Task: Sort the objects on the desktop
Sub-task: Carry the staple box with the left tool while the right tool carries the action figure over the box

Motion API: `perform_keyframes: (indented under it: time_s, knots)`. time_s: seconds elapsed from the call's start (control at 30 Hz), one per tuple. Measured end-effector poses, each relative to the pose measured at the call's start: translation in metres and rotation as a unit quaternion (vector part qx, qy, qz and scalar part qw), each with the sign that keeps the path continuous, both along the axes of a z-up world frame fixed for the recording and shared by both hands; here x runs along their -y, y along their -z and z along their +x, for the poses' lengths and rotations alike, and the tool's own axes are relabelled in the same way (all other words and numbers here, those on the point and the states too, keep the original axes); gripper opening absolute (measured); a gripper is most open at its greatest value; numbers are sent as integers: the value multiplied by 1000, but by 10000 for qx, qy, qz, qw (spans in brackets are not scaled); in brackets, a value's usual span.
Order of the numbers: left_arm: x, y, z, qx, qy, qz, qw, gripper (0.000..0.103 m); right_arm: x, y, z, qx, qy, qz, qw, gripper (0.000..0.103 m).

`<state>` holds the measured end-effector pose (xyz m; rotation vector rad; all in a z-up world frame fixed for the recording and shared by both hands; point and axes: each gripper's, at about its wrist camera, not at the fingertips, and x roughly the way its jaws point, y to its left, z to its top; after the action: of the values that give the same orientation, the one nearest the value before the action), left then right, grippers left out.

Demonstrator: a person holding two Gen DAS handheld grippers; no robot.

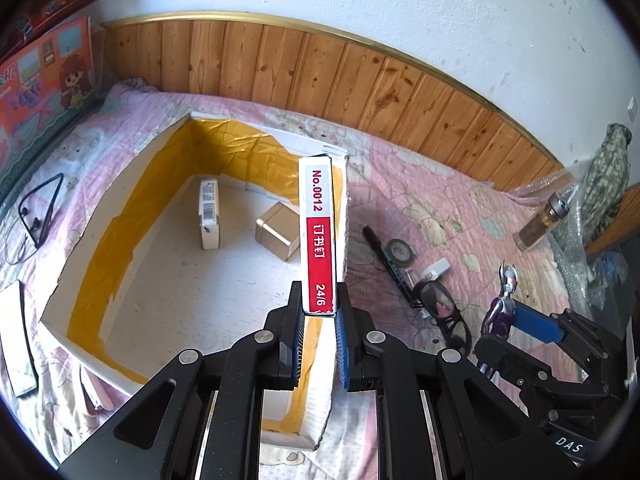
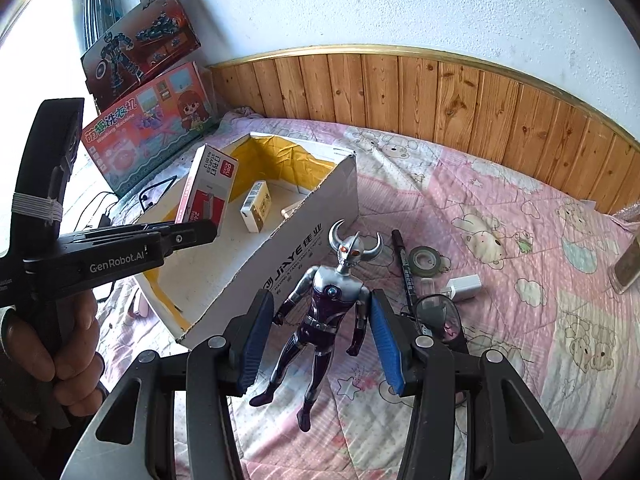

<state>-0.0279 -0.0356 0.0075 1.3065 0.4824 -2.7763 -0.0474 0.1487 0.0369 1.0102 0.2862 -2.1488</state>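
The step in hand looks like a drop-off on the left and a pick-up on the right. At the left edge of the quilt (image 2: pixel 500 184), two printed toy cartons lean against the wall, and a black cable lies near them. Next comes the cardboard box (image 2: pixel 316 216) — white, matt, rough-cut along its rim and lined with glossy yellow tape; on its floor lie a small white carton (image 1: pixel 209 214) and a gold cube-shaped box (image 1: pixel 278 231), a little apart.

The left gripper (image 1: pixel 319 310) is closed on the short end of the staple box (image 1: pixel 319 236), a slim red-and-white card carton held upright over the cardboard box, close to its right wall. My reading is that the next move is to carry it a little further in over the floor, then part the jaws.

Right of the wall, the right gripper (image 2: pixel 322 340) stands wide open, its ribbed blue pads on either side of the horned figure (image 2: pixel 324 312), which lies face up on the quilt — hard, shiny silver and dark purple plastic. The pads seem not to touch it yet; closing on the torso would likely grip best, the limbs being thin. Beyond lie a black marker (image 2: pixel 404 268), a roll of green tape (image 2: pixel 426 261), a small white block and dark-rimmed glasses (image 2: pixel 438 312).
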Motion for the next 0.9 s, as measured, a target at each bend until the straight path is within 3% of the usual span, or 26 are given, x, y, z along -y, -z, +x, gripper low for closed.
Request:
perform_keyframes:
  time_s: [0.9]
  knots:
    - [34, 2, -6, 22, -232, 488, 9985, 14, 35, -37, 19, -415, -121, -117, 9990, 50]
